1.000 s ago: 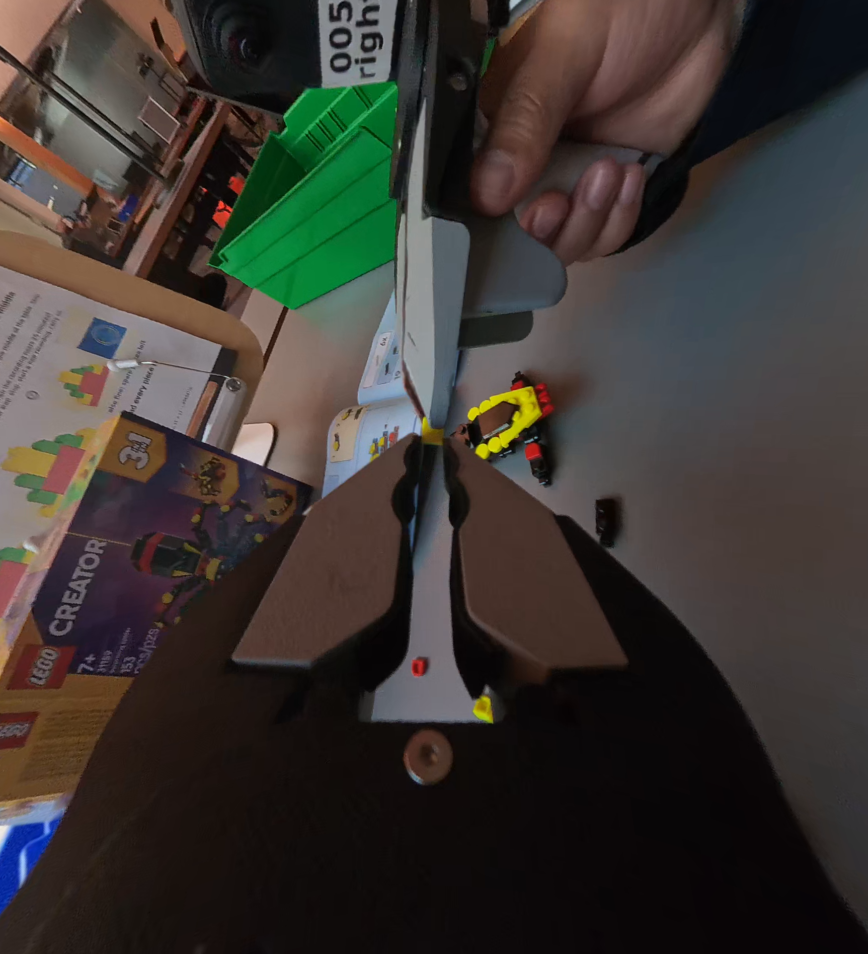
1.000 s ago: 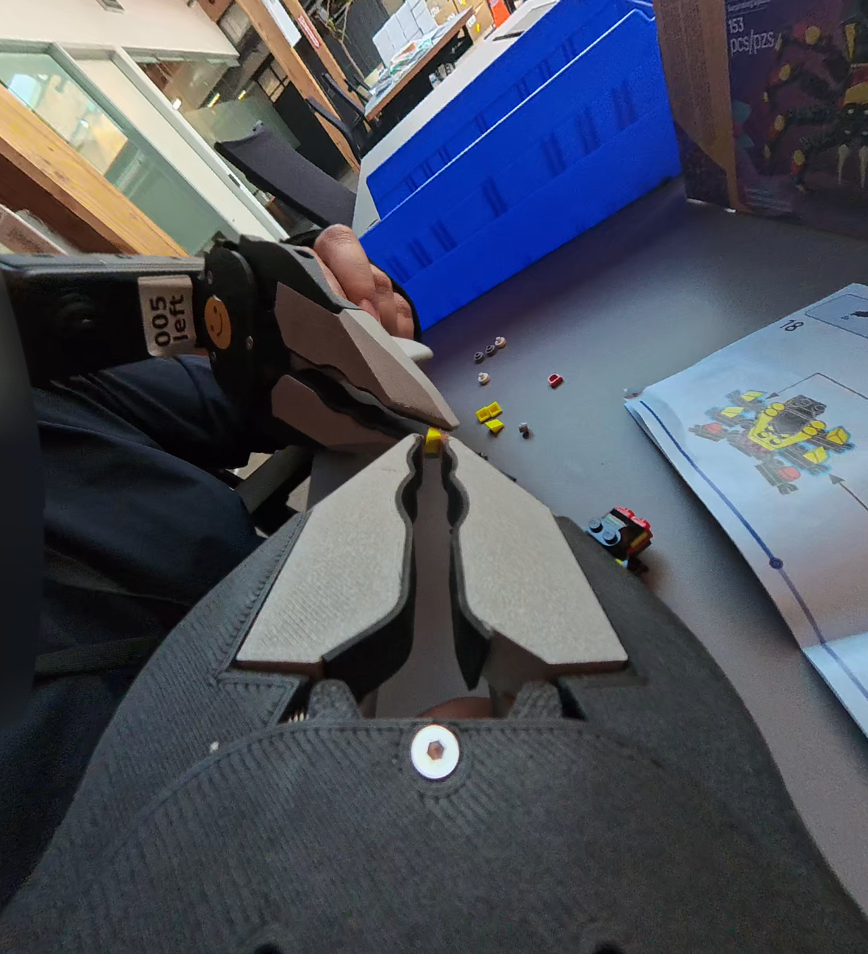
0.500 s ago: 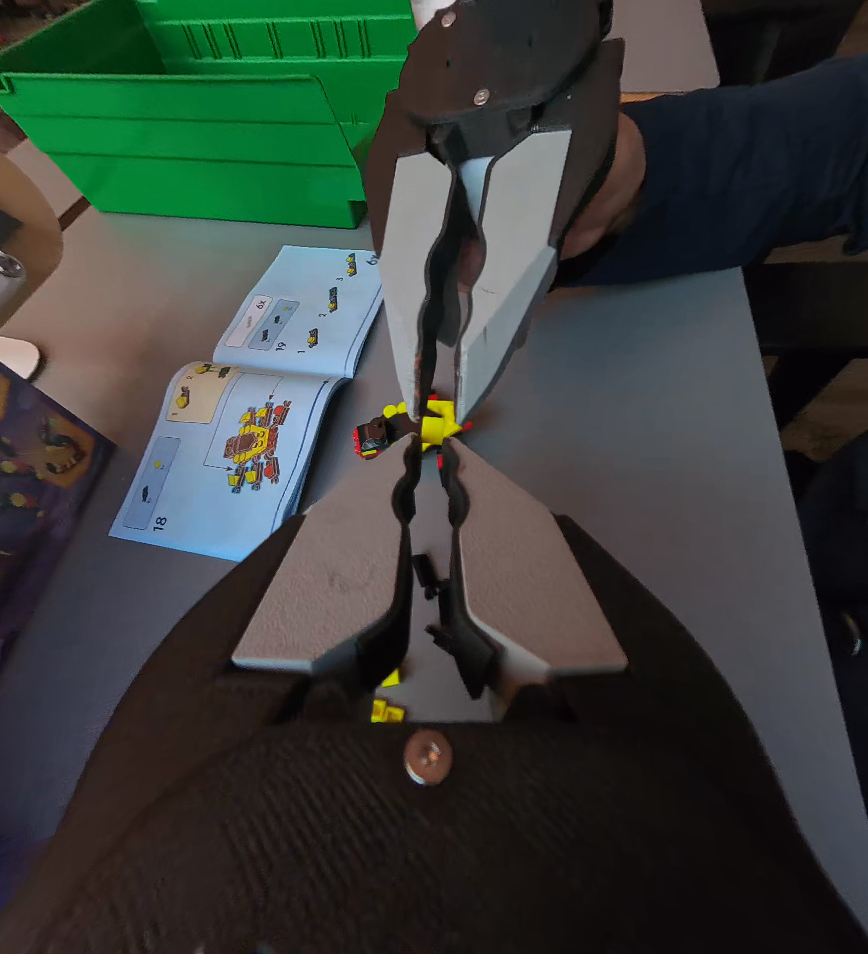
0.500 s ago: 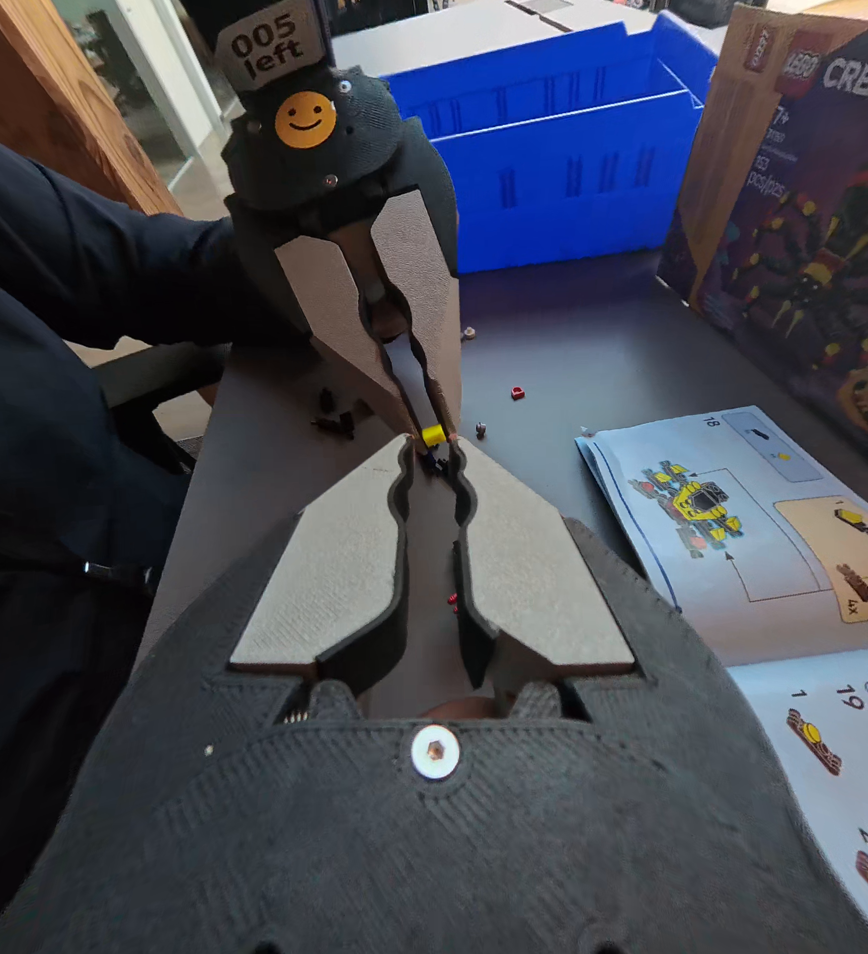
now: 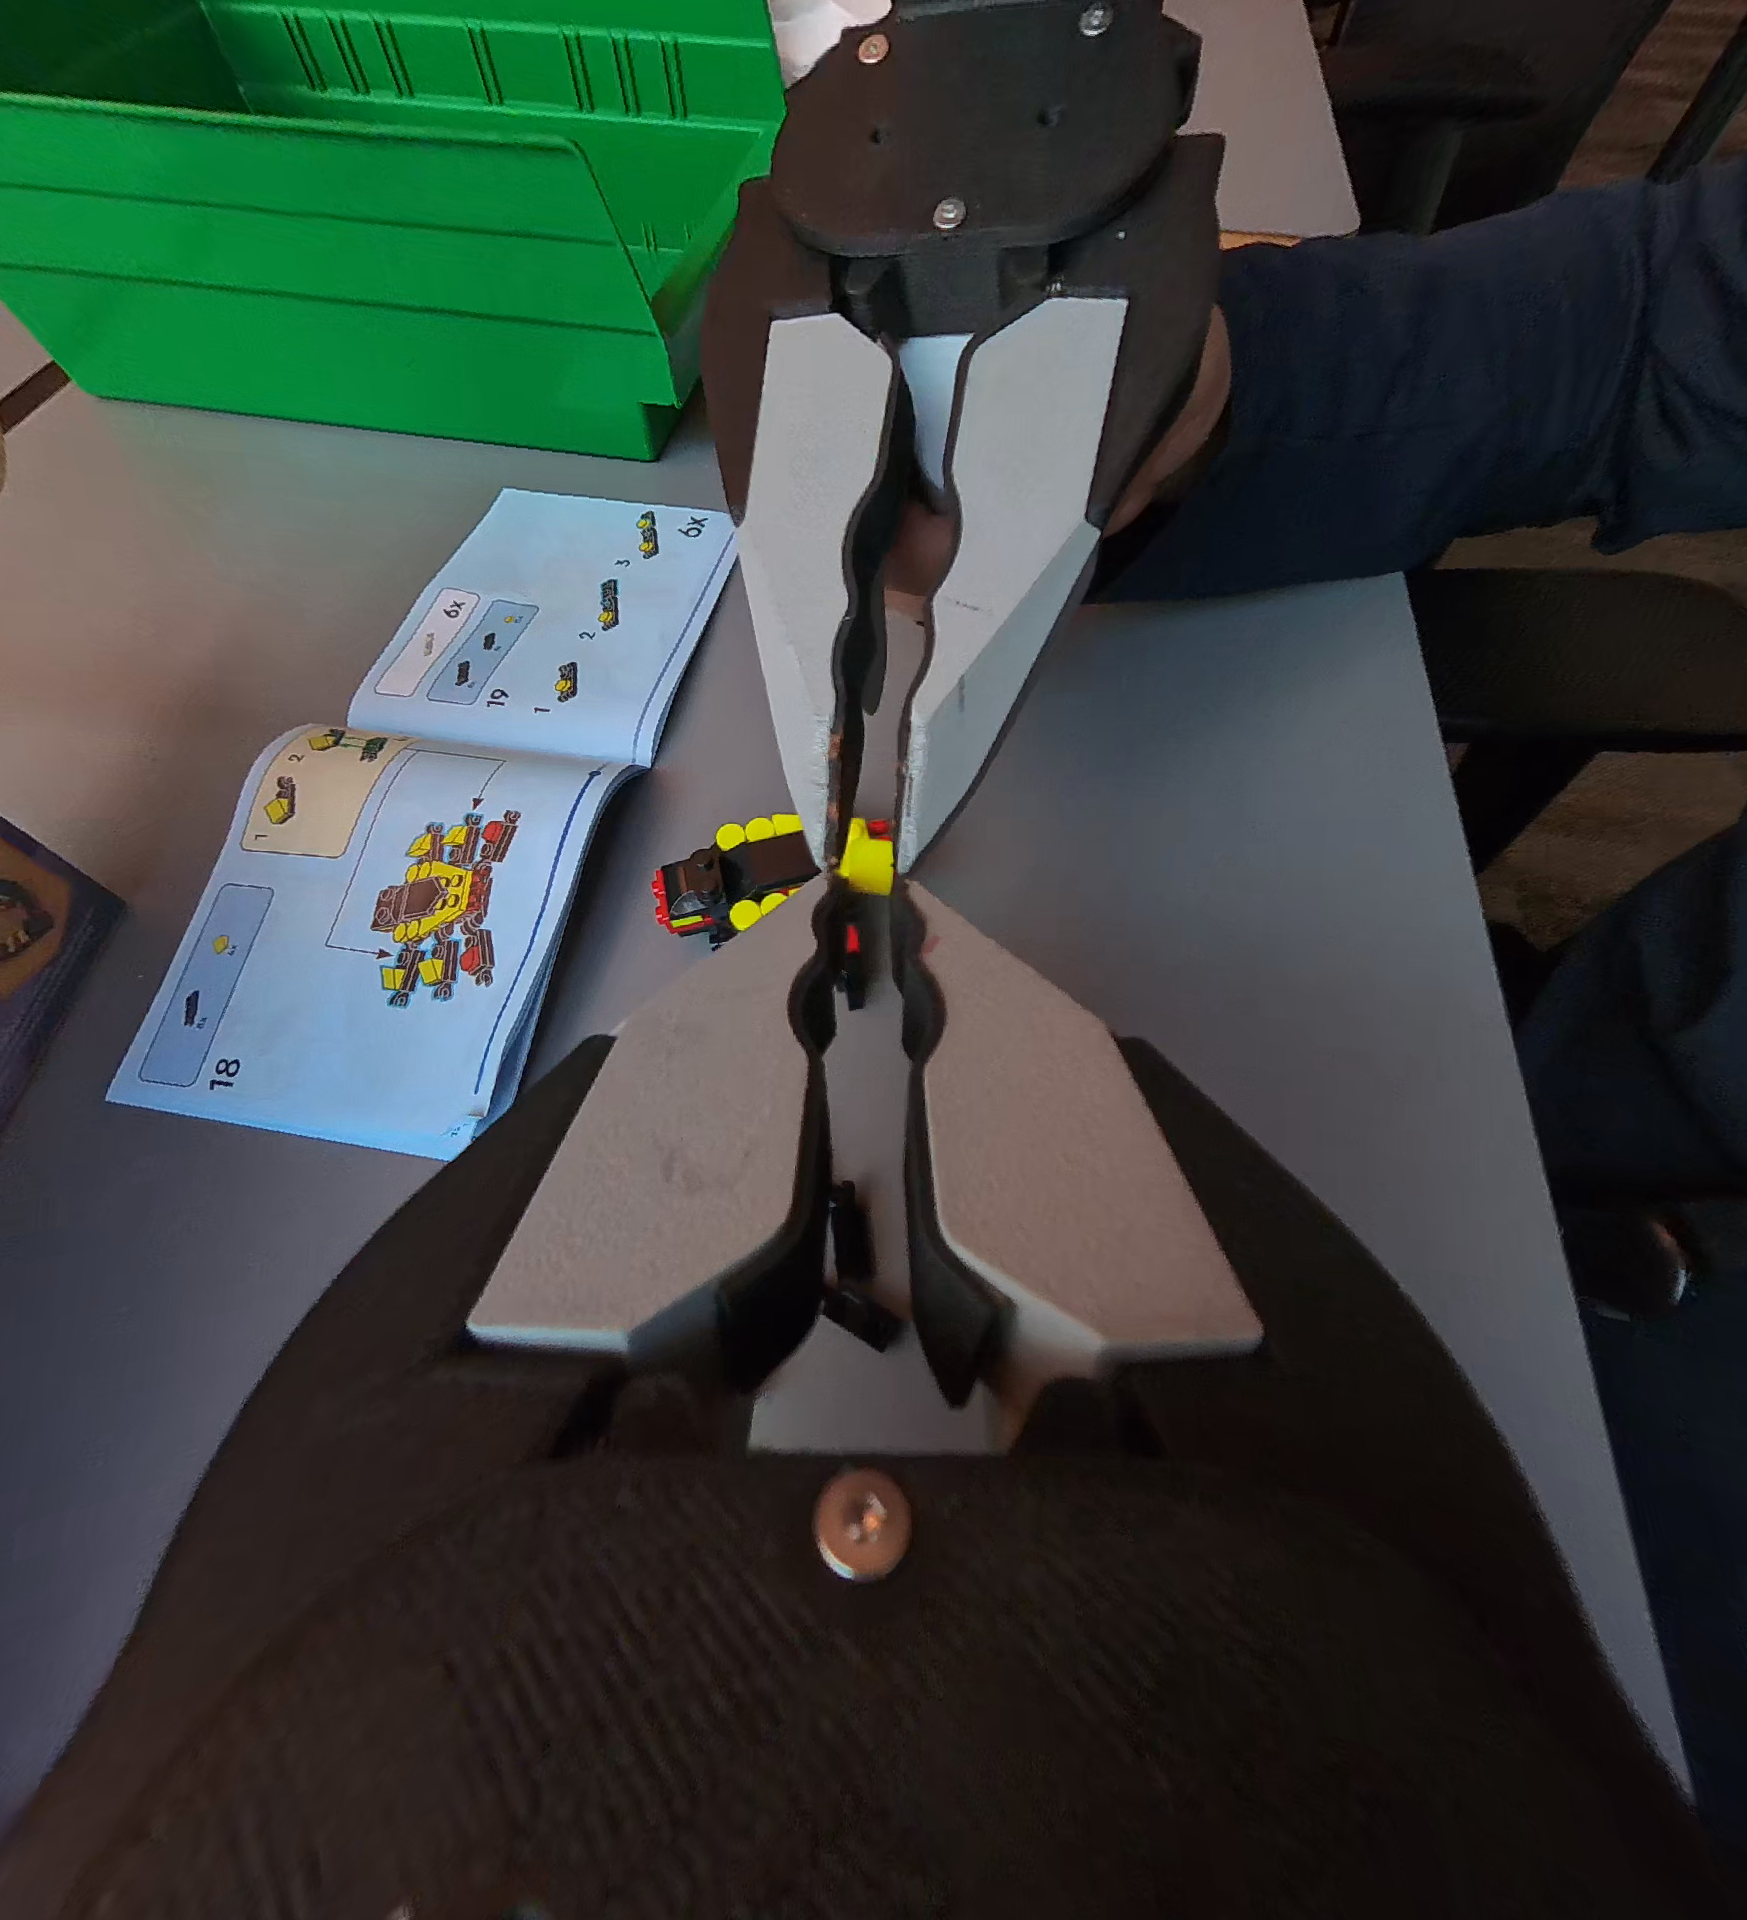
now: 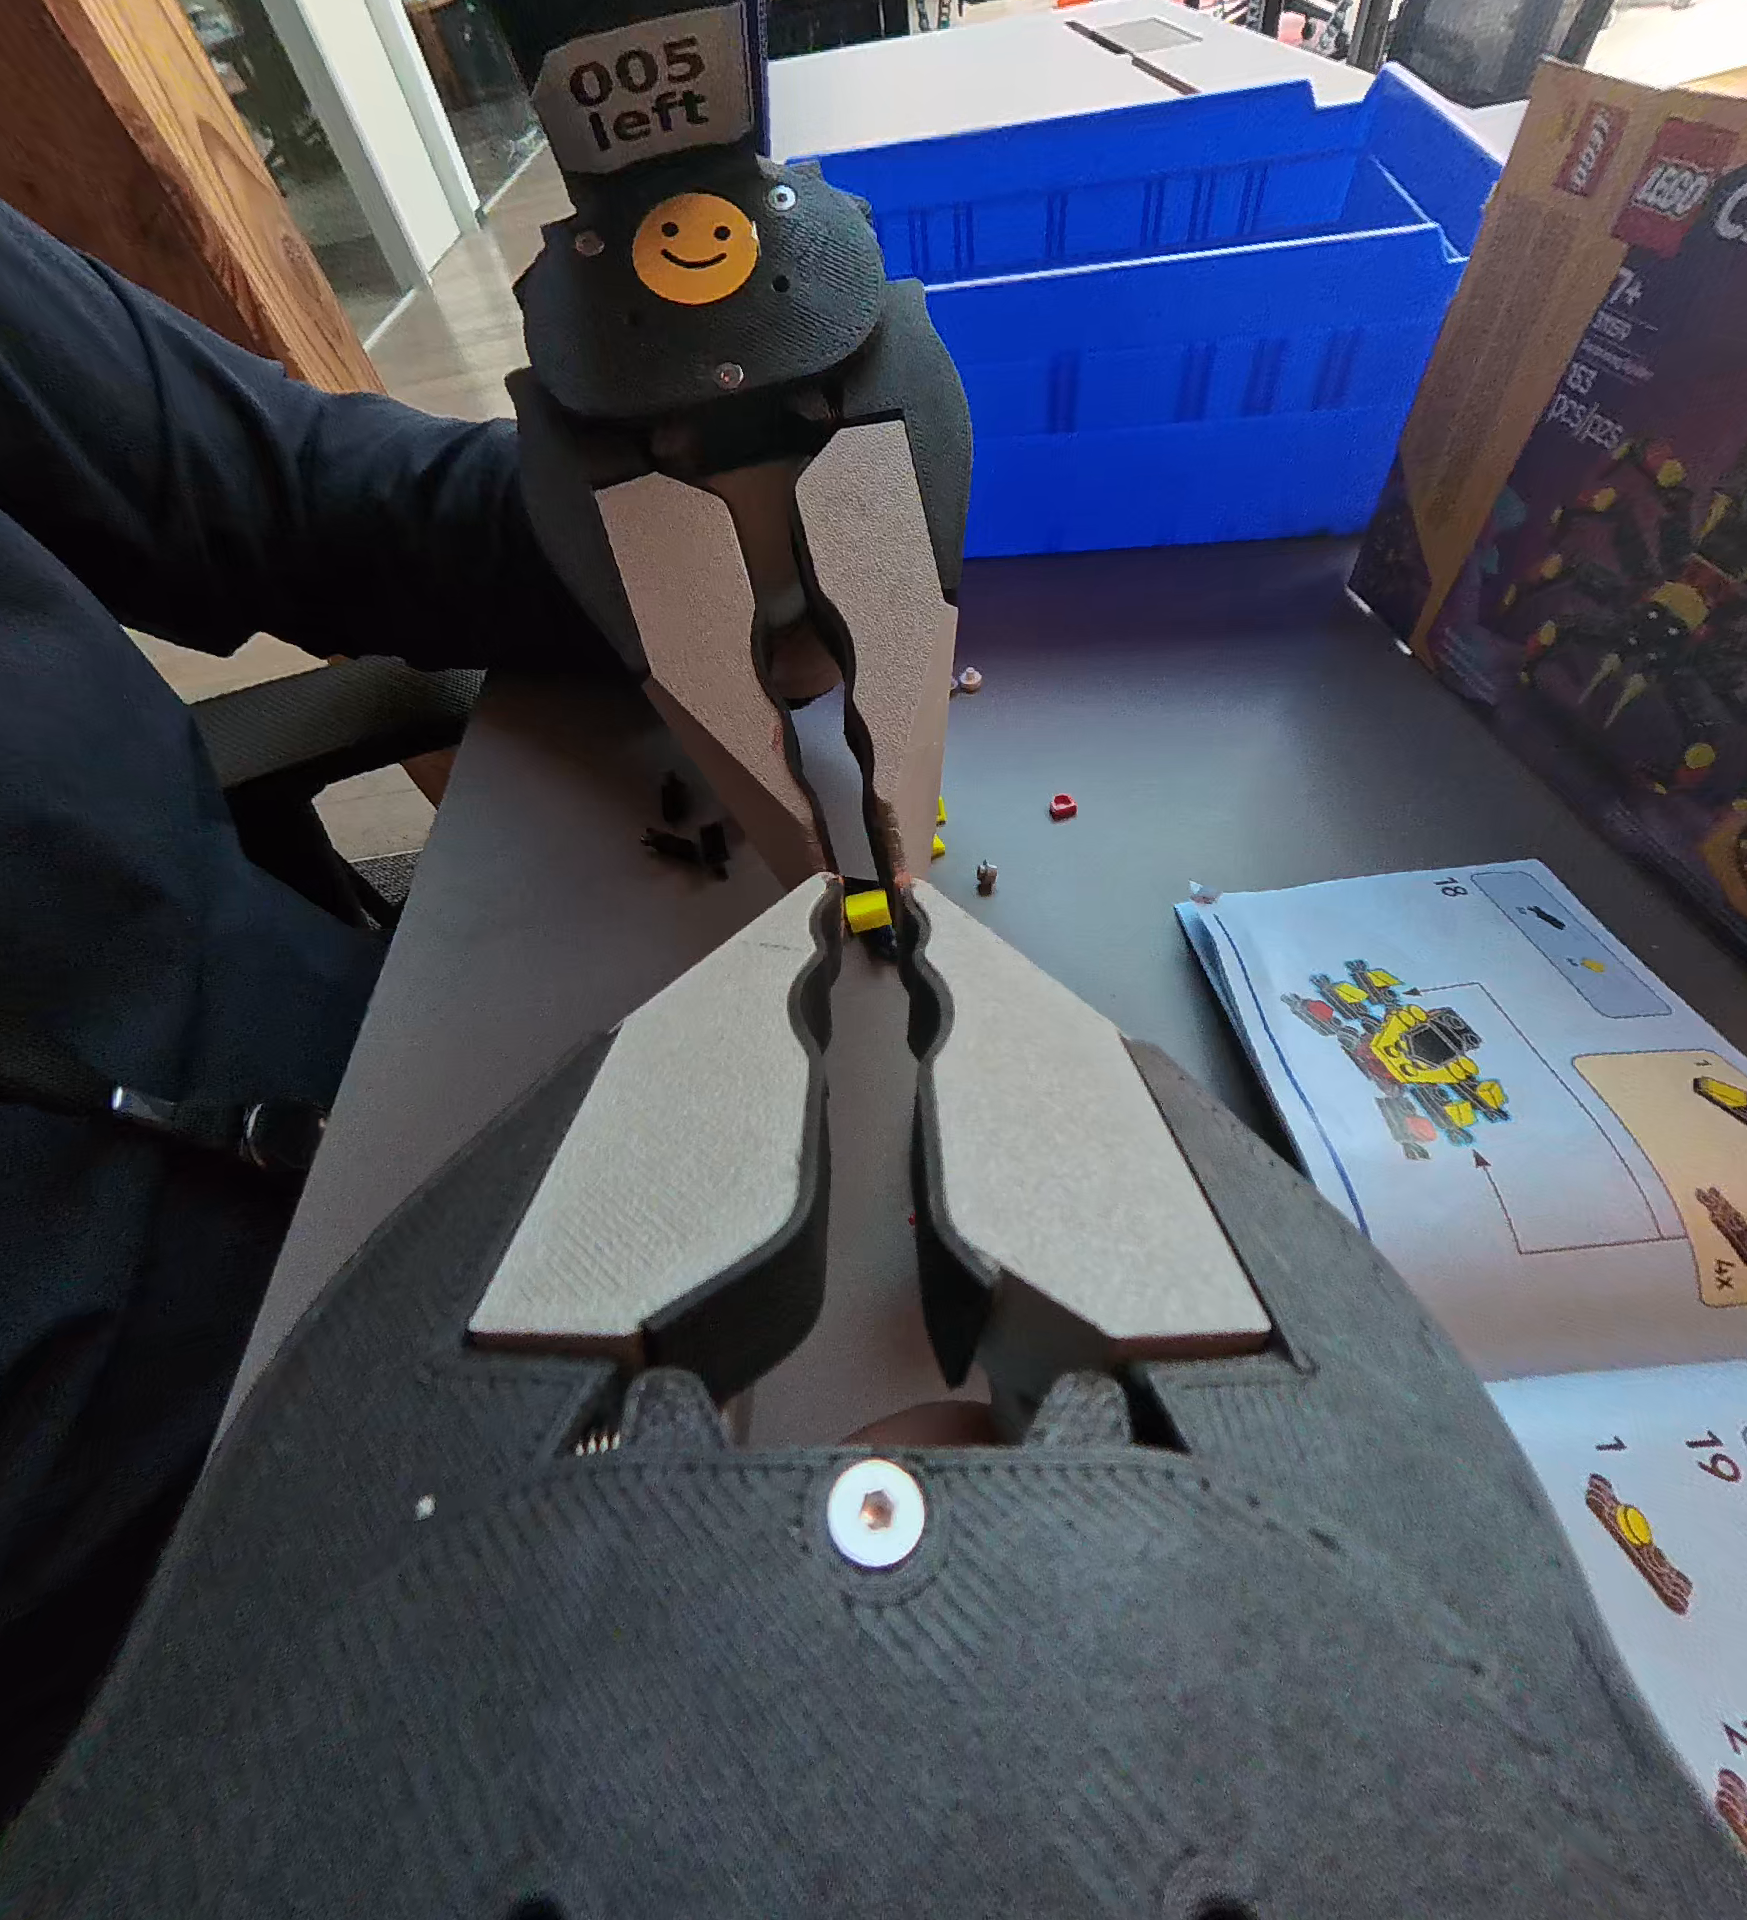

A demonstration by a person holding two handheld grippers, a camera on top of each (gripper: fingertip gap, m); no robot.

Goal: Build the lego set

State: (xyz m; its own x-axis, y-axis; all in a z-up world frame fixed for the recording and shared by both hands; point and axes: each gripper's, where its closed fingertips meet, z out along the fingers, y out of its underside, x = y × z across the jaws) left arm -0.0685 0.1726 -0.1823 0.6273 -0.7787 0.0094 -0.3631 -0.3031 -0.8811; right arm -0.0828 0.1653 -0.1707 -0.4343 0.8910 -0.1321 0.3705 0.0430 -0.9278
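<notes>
A small yellow piece (image 5: 867, 857) is pinched where the two grippers meet tip to tip, a little above the grey table (image 5: 1212, 935). My left gripper (image 5: 867, 900) is shut on it from the near side. My right gripper (image 5: 865, 837) comes in from the far side and is shut on the same piece. In the right wrist view the yellow piece (image 6: 867, 910) sits between my right gripper's tips (image 6: 869, 898), with the left gripper (image 6: 861, 875) opposite. The partly built black, yellow and red model (image 5: 734, 883) lies on the table just left of the tips.
The open instruction booklet (image 5: 412, 862) lies left of the model. A green bin (image 5: 329, 229) stands behind it. A blue bin (image 6: 1181, 353) and the set's box (image 6: 1658, 540) stand at the back. Loose black pieces (image 6: 687, 831) and a red piece (image 6: 1061, 805) lie near the table edge. Left and right tips are no more than a few centimetres apart.
Both grippers have swung from a side-on meeting to facing each other squarely, tip to tip. The yellow piece has stayed between the tips throughout.
</notes>
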